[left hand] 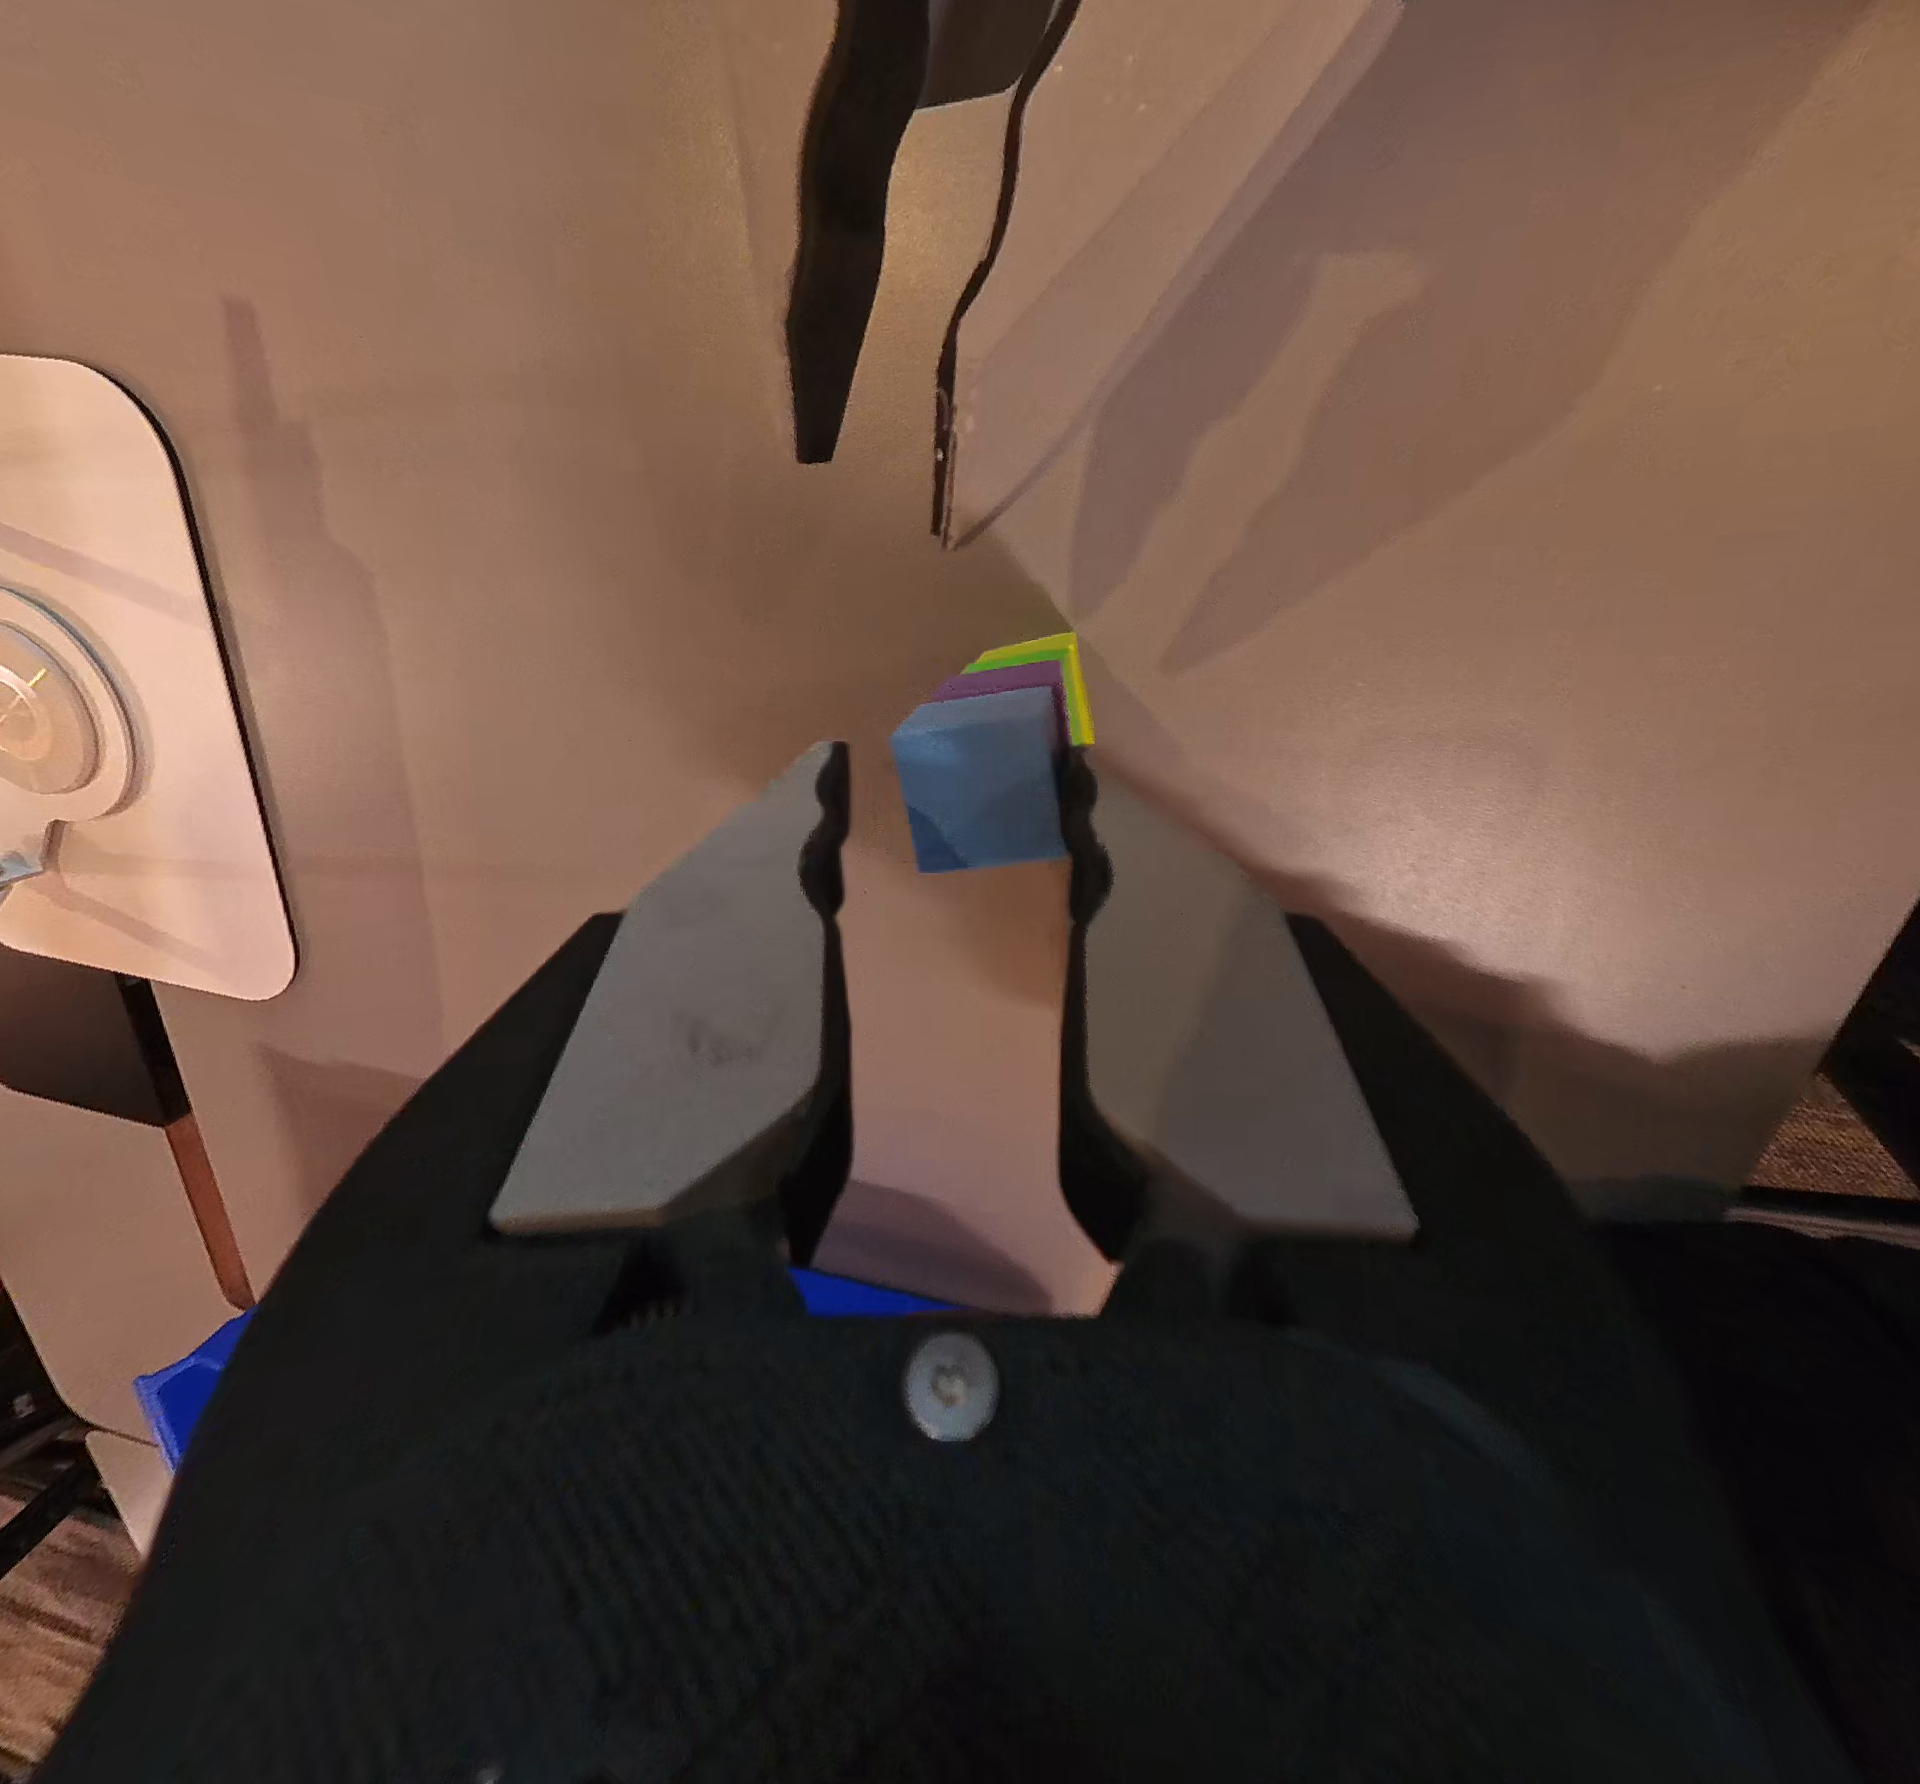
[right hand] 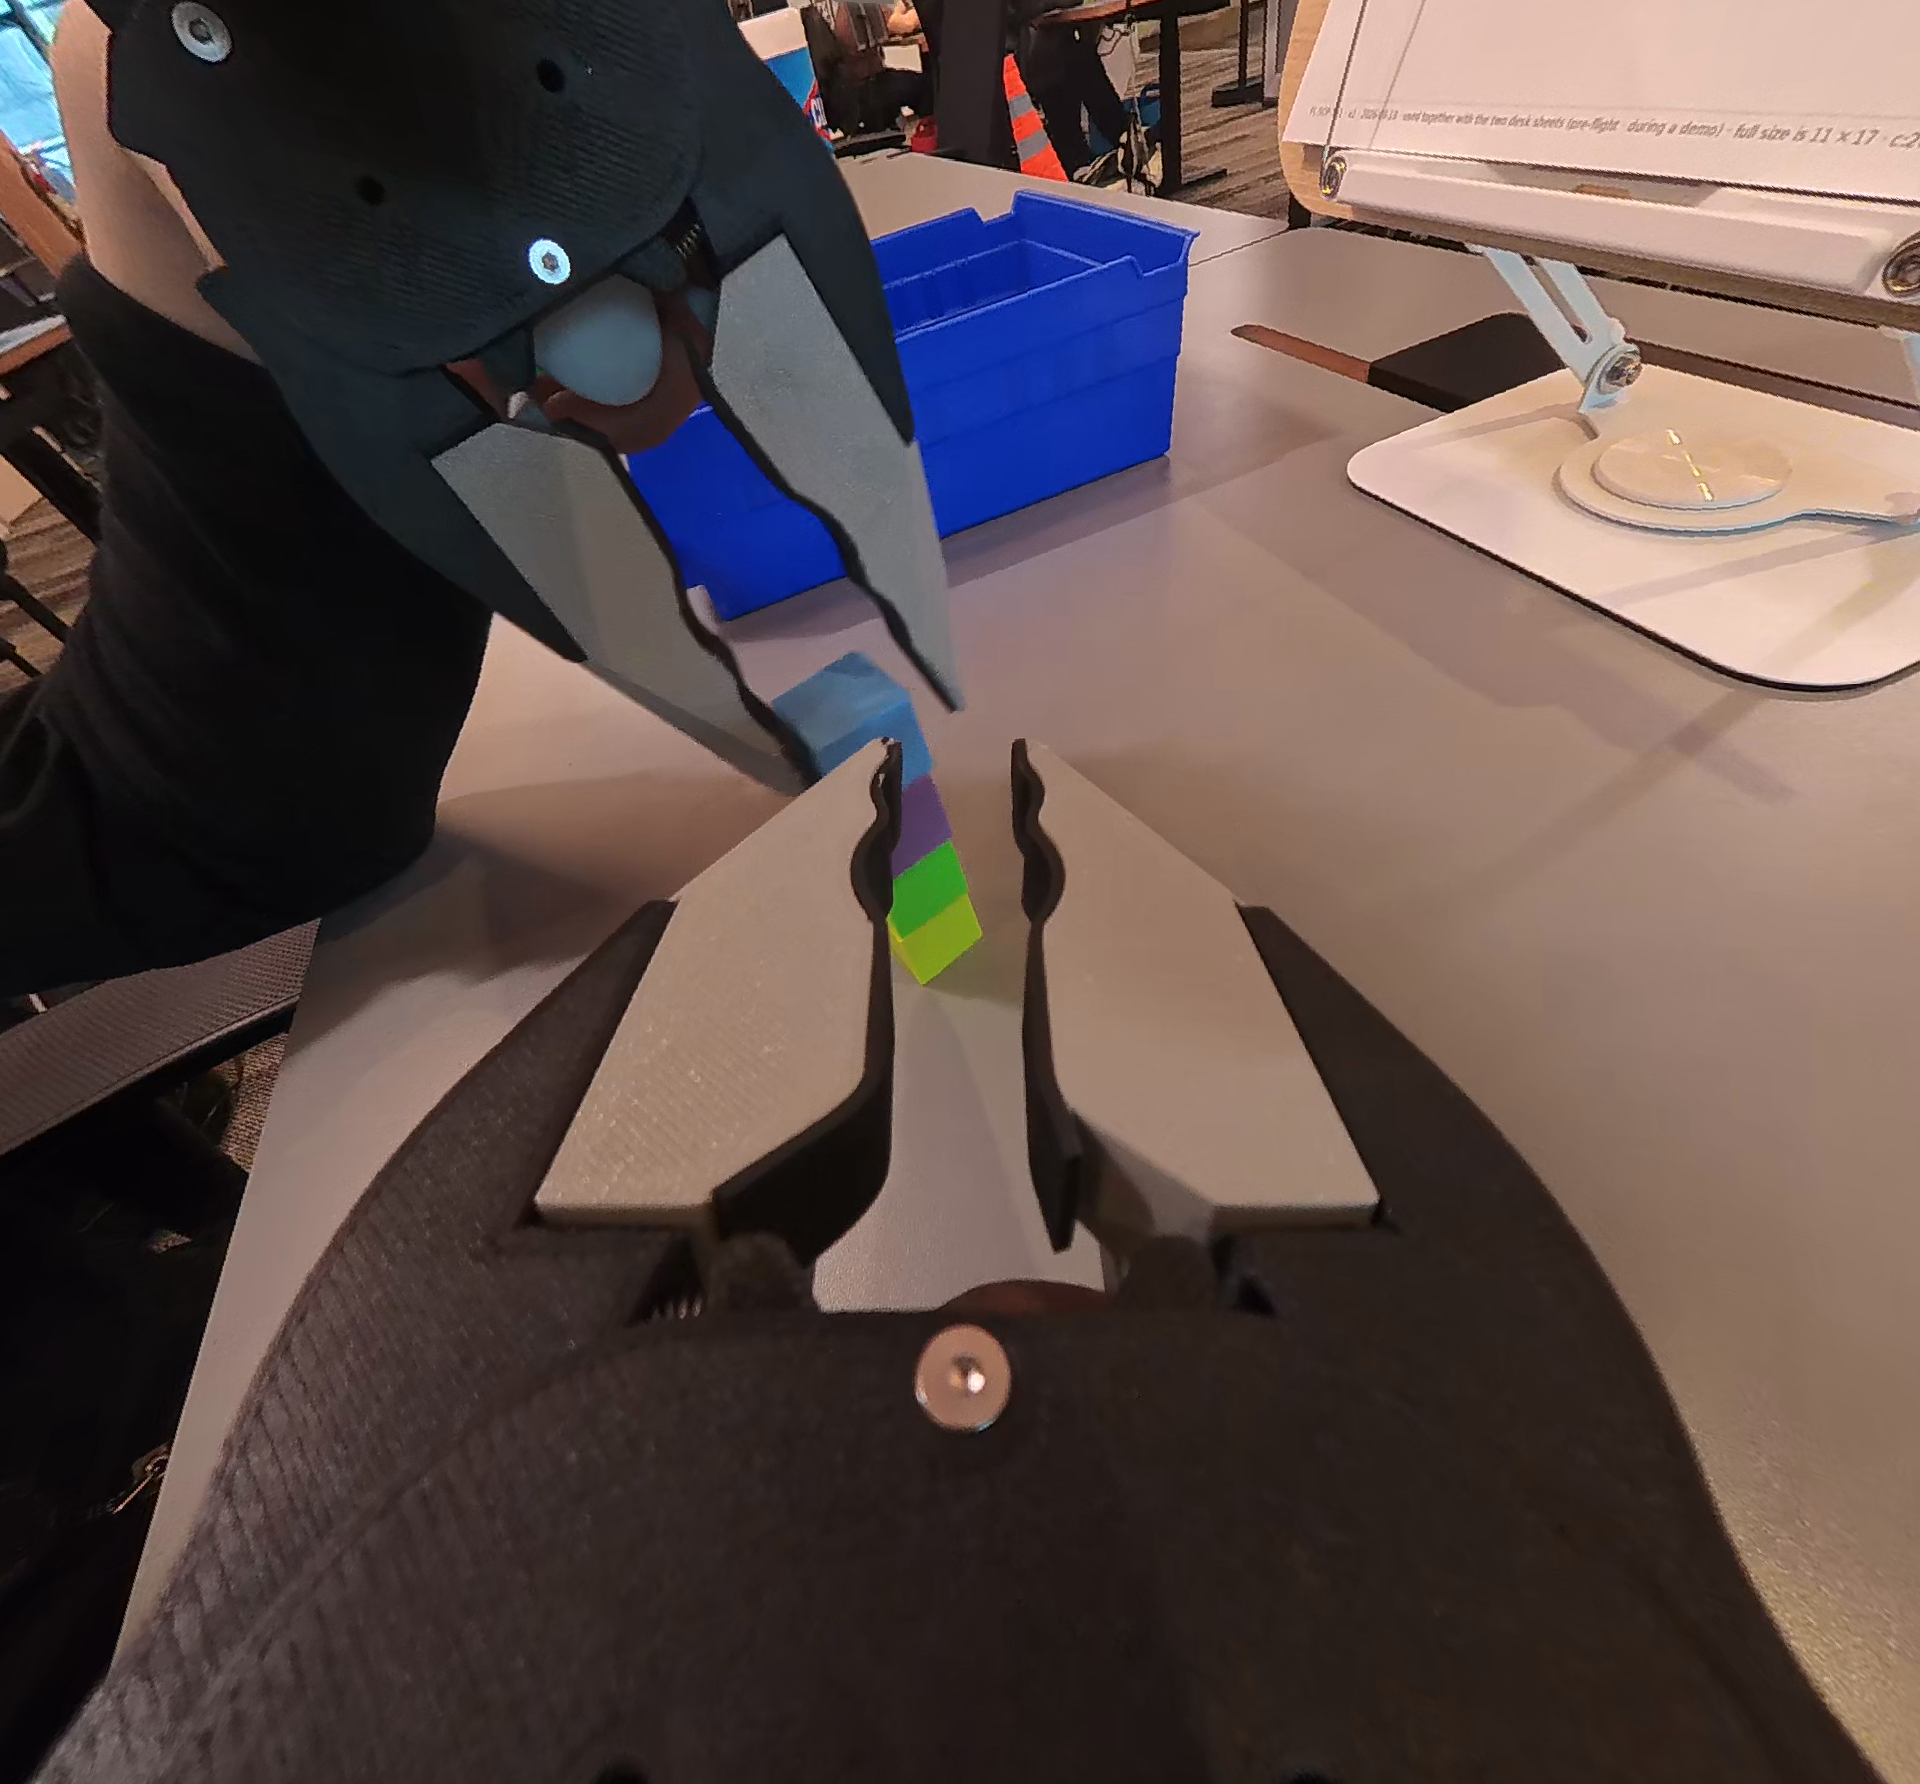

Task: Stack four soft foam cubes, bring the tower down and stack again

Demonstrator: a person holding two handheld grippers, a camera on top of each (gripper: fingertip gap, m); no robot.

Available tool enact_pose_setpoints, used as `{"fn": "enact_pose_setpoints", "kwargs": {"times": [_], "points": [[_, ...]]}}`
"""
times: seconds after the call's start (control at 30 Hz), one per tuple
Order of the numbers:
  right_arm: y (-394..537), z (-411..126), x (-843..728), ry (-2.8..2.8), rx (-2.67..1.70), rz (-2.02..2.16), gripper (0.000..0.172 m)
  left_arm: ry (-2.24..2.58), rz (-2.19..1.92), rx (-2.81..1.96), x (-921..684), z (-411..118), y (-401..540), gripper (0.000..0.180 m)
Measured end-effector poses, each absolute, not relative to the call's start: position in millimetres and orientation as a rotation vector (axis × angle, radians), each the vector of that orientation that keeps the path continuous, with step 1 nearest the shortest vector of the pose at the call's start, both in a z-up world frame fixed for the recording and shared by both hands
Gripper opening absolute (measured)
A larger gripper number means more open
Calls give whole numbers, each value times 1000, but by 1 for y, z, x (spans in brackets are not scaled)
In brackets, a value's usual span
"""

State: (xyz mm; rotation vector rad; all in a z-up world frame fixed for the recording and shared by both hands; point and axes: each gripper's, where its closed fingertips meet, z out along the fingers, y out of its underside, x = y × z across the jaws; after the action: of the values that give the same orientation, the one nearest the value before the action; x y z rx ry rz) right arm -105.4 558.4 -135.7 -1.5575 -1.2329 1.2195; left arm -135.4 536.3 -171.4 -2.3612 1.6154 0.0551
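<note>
4 foam cubes stand in one tower on the grey table (right hand: 1351, 851): a yellow cube (right hand: 940, 945) at the bottom, a green cube (right hand: 928, 887) on it, a purple cube (right hand: 923, 825) above that, and a blue cube (right hand: 847, 708) on top, turned a little out of line with the others. The left gripper (right hand: 878, 732) reaches down over the tower from the upper left in the right wrist view, its 2 fingers spread to either side of the blue cube. In the left wrist view one pad (left hand: 1081, 830) lies against a side of that cube, while the other pad (left hand: 826, 830) stands clear of it with bare table showing in between, so the cube is not clamped. The right gripper (right hand: 951, 830) sits low and near the tower with its fingers parted and nothing between them; the stack stands just beyond its tips, partly hidden by the left finger. Behind the tower is a blue bin (right hand: 1039, 363), and to the right a white stand (right hand: 1662, 508) carries a printed sheet (right hand: 1662, 20). A person's black sleeve (right hand: 208, 643) shows at the left edge.
</note>
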Motion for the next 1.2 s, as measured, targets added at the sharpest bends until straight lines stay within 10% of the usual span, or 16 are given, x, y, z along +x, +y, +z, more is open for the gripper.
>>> {"fn": "enact_pose_setpoints", "kwargs": {"times": [1.2], "points": [[555, -130, -104, -1235, -1530, 1239, 20, 1418, -42, -2207, -158, -125, 502, 51]]}}
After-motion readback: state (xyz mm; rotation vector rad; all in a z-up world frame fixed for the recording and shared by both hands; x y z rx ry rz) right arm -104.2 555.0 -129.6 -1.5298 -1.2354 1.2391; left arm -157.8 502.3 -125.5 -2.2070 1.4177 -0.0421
